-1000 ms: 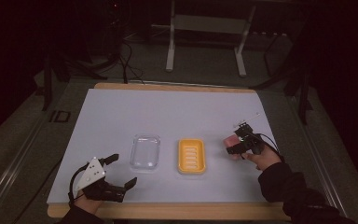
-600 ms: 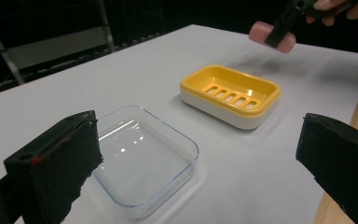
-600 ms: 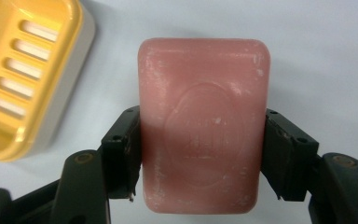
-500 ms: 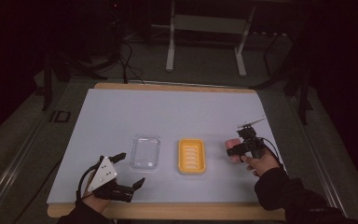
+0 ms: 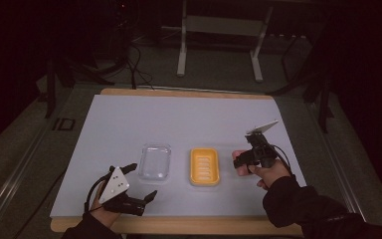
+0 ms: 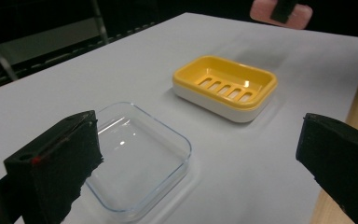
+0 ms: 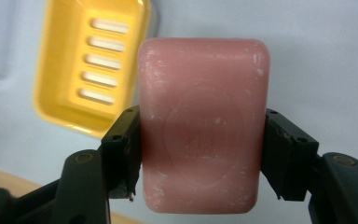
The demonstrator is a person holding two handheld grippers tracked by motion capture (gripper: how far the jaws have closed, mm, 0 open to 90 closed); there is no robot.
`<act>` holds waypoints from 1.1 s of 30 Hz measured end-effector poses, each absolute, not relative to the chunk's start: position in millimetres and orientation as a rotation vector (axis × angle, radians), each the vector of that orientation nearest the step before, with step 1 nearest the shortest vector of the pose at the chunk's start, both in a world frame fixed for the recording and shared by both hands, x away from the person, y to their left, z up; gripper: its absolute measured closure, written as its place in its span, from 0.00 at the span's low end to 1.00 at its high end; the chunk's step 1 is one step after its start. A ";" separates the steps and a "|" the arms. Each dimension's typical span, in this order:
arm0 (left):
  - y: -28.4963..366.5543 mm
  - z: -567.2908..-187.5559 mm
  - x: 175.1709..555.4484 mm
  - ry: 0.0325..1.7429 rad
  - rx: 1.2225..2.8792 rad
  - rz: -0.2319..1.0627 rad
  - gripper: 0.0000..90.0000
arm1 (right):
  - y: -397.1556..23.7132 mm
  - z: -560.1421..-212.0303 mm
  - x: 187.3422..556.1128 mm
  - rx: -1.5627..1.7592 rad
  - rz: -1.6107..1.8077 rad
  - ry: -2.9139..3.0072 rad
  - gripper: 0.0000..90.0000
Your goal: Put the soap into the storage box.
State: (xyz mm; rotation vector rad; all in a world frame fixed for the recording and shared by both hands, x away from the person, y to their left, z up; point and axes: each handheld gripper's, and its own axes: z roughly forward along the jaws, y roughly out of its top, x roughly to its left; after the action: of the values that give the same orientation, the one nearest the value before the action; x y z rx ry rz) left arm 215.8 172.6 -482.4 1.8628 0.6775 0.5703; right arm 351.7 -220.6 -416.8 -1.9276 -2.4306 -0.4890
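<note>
A pink bar of soap (image 7: 203,123) fills the right gripper view, clamped between my right gripper's (image 7: 200,154) jaws and held above the table. From above, that right gripper (image 5: 242,162) hovers just right of the yellow slotted soap dish (image 5: 204,166), with the soap (image 5: 240,160) at its tip. The dish (image 7: 86,65) lies up and left of the soap in the right gripper view. A clear plastic lid (image 5: 155,161) lies left of the dish. My left gripper (image 5: 139,183) stands open near the table's front edge, its jaws wide apart beside the lid (image 6: 137,158).
A white sheet (image 5: 179,124) covers the wooden table, whose front edge (image 5: 179,226) runs along the bottom. Dark floor, cables and a metal stand's legs (image 5: 219,50) lie beyond the far edge.
My right gripper has carried the soap forward and left, closer to the yellow dish. My left gripper has shifted right, toward the clear lid.
</note>
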 end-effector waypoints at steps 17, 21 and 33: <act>170.6 -481.1 213.0 0.648 1.867 0.572 0.00 | -159.3 -381.8 345.2 -1.886 -0.603 -2.518 0.42; 170.8 -481.1 212.6 0.648 1.869 0.571 0.00 | -141.3 -392.9 345.4 -1.863 -0.603 -2.534 0.41; 170.2 -481.3 212.0 0.637 1.875 0.567 0.00 | -112.5 -442.0 352.3 -1.908 -0.574 -2.491 0.41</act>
State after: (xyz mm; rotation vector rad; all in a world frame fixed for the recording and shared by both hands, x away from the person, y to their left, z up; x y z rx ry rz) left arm 212.0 170.2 -481.3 1.8753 0.6372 0.5667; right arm 352.3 -112.5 -442.0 -1.9077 -2.4914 -0.5738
